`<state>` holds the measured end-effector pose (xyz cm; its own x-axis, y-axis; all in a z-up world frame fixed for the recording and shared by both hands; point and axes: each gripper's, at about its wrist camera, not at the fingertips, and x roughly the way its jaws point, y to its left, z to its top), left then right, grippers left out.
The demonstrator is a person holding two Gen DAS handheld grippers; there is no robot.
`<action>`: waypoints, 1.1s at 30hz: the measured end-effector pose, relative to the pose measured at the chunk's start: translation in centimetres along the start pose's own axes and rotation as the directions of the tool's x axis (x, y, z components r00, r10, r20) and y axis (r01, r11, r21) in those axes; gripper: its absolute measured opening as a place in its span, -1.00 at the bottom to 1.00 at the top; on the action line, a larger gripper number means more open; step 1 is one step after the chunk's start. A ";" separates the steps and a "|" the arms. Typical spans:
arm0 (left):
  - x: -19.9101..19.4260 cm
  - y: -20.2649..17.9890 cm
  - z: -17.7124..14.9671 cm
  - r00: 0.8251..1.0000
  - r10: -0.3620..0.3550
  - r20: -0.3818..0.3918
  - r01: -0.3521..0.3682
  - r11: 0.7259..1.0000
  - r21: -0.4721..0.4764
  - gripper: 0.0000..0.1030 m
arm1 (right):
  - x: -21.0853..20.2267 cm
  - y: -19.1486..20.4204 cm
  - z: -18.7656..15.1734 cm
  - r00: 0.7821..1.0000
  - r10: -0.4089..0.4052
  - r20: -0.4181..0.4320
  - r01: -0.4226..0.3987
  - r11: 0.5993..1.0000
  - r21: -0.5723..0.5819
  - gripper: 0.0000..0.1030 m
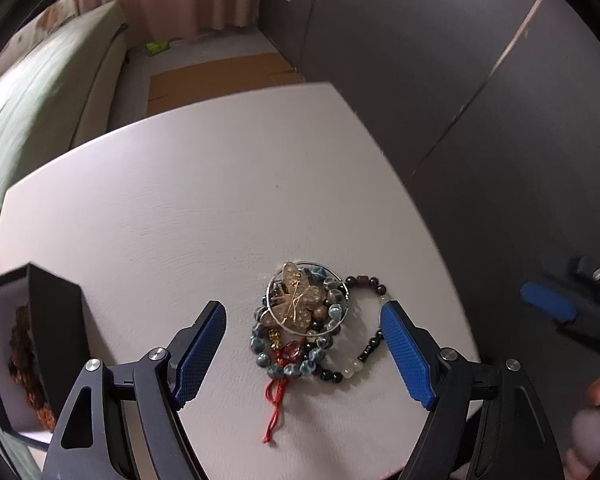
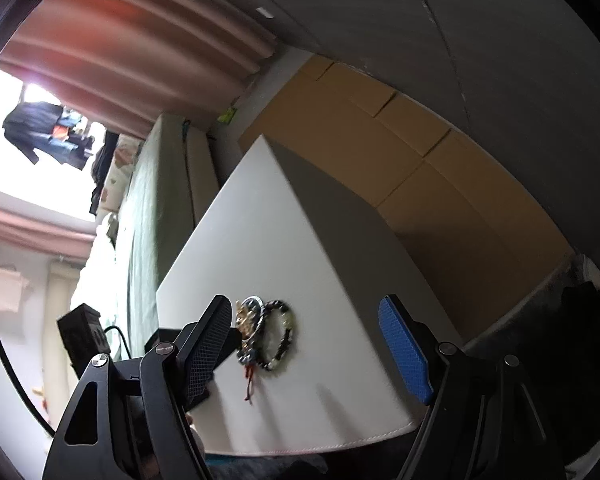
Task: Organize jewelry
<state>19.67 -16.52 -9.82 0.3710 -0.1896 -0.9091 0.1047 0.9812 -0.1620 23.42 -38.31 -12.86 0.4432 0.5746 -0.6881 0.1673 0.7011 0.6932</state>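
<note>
A heap of jewelry lies on the white table: blue-grey bead bracelets, a dark and pale bead bracelet, a thin silver bangle, a gold butterfly piece and a red cord tassel. My left gripper is open and empty, its blue pads on either side of the heap, just above it. An open black jewelry box with amber beads inside stands at the left. My right gripper is open and empty, off the table's near edge; the heap shows between its fingers.
The right gripper shows blurred at the right edge of the left wrist view, beyond the table's edge. A bed with green cover lies to the left, cardboard on the floor behind, a dark wall at the right.
</note>
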 end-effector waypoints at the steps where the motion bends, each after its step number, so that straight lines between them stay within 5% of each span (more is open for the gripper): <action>1: 0.4 -0.1 0.0 1.000 0.009 -0.007 -0.009 1.000 0.004 0.56 | 0.1 -0.1 0.1 1.000 -0.001 -0.001 0.001 1.000 0.006 0.49; 11: 2.6 -0.8 0.3 0.998 0.058 -0.017 -0.058 0.998 0.026 0.55 | 0.1 -0.6 0.6 1.000 -0.007 -0.004 0.007 1.000 0.013 0.49; 15: 2.7 -1.1 0.0 0.993 0.113 0.011 -0.114 0.991 0.065 0.27 | 0.3 -0.3 0.5 1.000 -0.009 -0.008 0.009 1.000 0.006 0.49; 17: 2.5 -0.9 -0.1 0.994 0.107 0.019 -0.108 0.991 0.074 0.03 | 0.3 -0.2 0.7 1.000 -0.012 -0.009 0.012 1.000 0.008 0.49; 33: -3.2 4.4 -0.9 0.994 -0.007 0.108 0.016 0.996 -0.084 0.02 | 2.4 2.0 -0.2 0.998 -0.046 -0.048 0.042 0.996 -0.085 0.49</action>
<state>18.10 -11.54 -8.03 0.4677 -0.1991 -0.8611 0.0329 0.9775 -0.2082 24.66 -35.48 -13.20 0.3920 0.5616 -0.7287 0.1100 0.7578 0.6432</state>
